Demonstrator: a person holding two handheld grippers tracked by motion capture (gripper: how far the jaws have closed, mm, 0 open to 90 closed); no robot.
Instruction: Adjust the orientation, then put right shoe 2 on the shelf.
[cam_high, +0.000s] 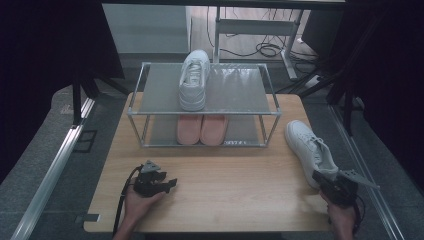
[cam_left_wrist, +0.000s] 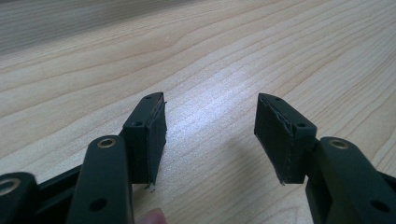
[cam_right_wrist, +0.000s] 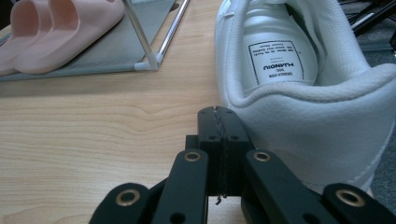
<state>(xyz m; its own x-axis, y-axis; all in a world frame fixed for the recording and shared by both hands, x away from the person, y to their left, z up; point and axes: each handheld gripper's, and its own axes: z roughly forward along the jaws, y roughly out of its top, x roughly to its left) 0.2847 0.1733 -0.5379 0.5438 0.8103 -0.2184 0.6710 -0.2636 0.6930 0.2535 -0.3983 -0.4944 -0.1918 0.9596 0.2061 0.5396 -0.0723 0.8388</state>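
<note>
Nearest, the left gripper (cam_high: 172, 183) rests on the pale wooden table (cam_high: 225, 200), jaws wide and empty. The right gripper (cam_high: 316, 176), jaws pressed together on nothing, sits at the heel of the white sneaker (cam_high: 310, 150) by the table's right edge. Beyond stands a metal-framed shoe rack (cam_high: 202, 112) holding pink slippers (cam_high: 202, 130) below and a second sneaker (cam_high: 194, 80) on top; behind, grey floor, cables and dark curtains.

I work in a lab-like recording room – not a home. My table (cam_high: 210, 200) is a bare wooden board on a metal frame, hemmed by dark curtains (cam_high: 45, 60) and aluminium rails (cam_high: 55, 165). Cables (cam_high: 265, 49) lie loose on the floor beyond – beside a desk frame (cam_high: 260, 27). The shoe rack (cam_high: 202, 112) stands as a staged prop.
</note>
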